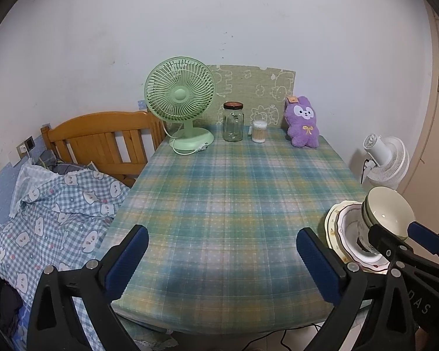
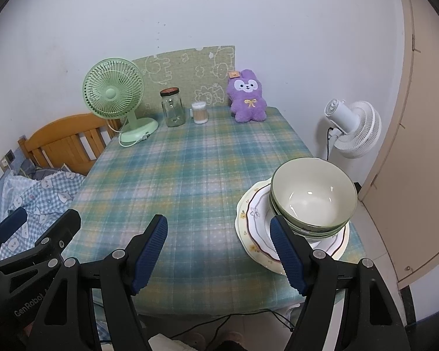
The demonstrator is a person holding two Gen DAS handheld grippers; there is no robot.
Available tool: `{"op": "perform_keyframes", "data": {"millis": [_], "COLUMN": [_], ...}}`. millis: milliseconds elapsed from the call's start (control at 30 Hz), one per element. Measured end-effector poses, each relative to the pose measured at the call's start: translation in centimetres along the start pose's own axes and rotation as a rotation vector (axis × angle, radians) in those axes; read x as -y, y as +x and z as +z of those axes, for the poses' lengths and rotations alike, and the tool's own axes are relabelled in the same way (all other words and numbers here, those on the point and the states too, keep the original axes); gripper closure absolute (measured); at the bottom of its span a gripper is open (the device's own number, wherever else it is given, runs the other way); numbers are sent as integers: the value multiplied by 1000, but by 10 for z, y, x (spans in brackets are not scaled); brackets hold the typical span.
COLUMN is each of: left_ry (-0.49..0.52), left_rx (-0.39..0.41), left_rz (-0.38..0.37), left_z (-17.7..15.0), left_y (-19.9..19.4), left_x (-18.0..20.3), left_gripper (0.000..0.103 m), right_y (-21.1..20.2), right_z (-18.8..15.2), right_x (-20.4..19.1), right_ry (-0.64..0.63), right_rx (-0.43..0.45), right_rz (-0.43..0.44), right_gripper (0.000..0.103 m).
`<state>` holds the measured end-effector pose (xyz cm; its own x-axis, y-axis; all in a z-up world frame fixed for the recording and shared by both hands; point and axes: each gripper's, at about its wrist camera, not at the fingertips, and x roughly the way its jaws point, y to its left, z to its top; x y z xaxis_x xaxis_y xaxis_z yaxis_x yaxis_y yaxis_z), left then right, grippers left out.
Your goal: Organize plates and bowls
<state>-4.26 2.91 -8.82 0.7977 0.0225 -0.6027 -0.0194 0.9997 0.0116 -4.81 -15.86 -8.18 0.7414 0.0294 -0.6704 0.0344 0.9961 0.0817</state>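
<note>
Cream bowls with green rims (image 2: 313, 199) are nested and stand on stacked white plates with flower patterns (image 2: 253, 219) at the table's near right corner; they also show in the left wrist view, bowls (image 1: 387, 209) on plates (image 1: 344, 225). My right gripper (image 2: 219, 251) is open and empty, low over the table's front edge, its right finger (image 2: 286, 254) in front of the plates. My left gripper (image 1: 222, 260) is open and empty over the front edge, left of the stack. The right gripper (image 1: 395, 235) appears in the left wrist view in front of the stack.
The table wears a green-blue plaid cloth (image 2: 190, 175). Along its back stand a green desk fan (image 2: 114, 96), a glass jar (image 2: 172, 108), a cotton swab tub (image 2: 200, 113) and a purple plush rabbit (image 2: 247, 96). A bed (image 1: 58, 199) lies left, a white floor fan (image 2: 354, 128) right.
</note>
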Motion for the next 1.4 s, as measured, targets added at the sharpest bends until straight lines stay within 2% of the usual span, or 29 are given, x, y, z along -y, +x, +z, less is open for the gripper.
{"op": "perform_keyframes", "data": {"millis": [1400], "left_ry": [10], "left_rx": [1], "left_rz": [-11], "left_z": [-4], "left_y": [-2], "left_x": [2], "left_gripper": [0], "right_y": [-3], "right_z": [-8], "right_x": [4], "right_ry": [18], "right_rx": [-3], "right_rz": [-17], "right_gripper": [28]}}
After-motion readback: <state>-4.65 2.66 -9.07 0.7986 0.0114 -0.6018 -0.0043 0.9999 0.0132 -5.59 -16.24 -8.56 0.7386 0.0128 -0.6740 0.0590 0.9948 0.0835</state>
